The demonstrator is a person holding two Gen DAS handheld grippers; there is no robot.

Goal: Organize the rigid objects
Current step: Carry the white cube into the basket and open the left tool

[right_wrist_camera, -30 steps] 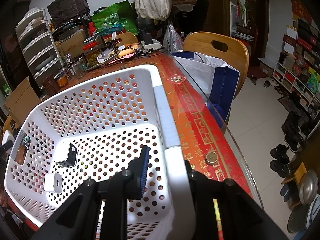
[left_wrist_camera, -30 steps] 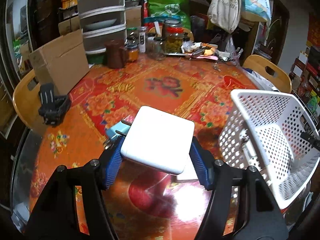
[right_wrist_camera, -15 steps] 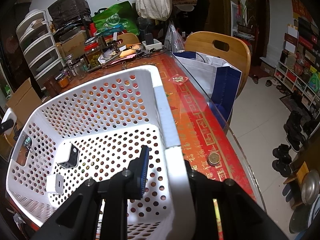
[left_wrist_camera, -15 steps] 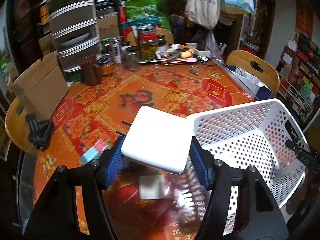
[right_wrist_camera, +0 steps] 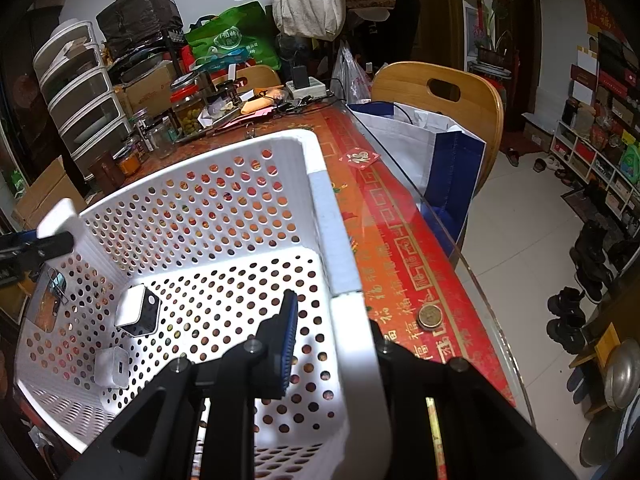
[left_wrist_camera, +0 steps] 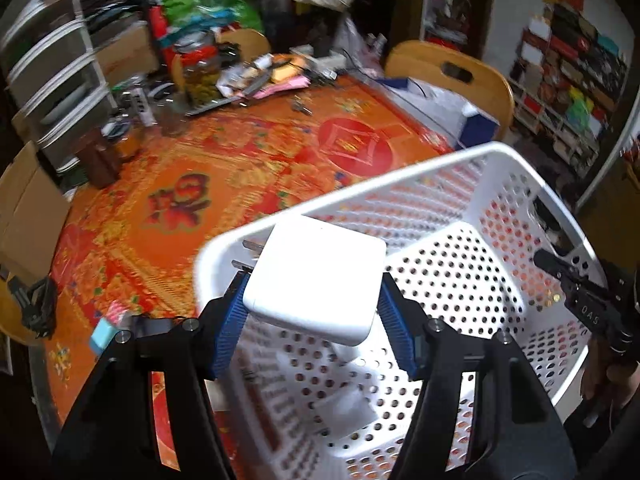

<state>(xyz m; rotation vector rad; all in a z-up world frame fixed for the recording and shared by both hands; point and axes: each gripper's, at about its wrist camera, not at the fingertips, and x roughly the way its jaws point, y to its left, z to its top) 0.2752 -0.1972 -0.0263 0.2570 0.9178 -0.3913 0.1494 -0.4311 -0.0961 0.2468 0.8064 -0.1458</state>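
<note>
The left gripper (left_wrist_camera: 314,316) was seen closed on a white power adapter (left_wrist_camera: 316,278), the flat square block pinched at its two sides by the blue pads (left_wrist_camera: 231,320), with the jaws held about half apart by its width. Two metal prongs (left_wrist_camera: 248,254) were shown sticking out of the block on the far-left side of the jaws. Directly beneath and beyond the jaws, the white perforated basket (left_wrist_camera: 460,184) was spread, its near rim passing just behind the held adapter.

The right gripper (right_wrist_camera: 332,340) was found clamped tight on the basket's side wall (right_wrist_camera: 352,344), the rim gripped between the blue pad (right_wrist_camera: 289,336) on the inside and the opposite finger outside. To the left of those jaws, on the basket floor, a small white and black charger (right_wrist_camera: 138,316) and a smaller white plug (right_wrist_camera: 113,367) were lying close together but apart. At the far left rim, the held adapter's edge (right_wrist_camera: 58,216) was glimpsed above the basket wall. To the right of the jaws, a coin (right_wrist_camera: 430,316) was resting on the red patterned tablecloth (right_wrist_camera: 408,248).
</note>
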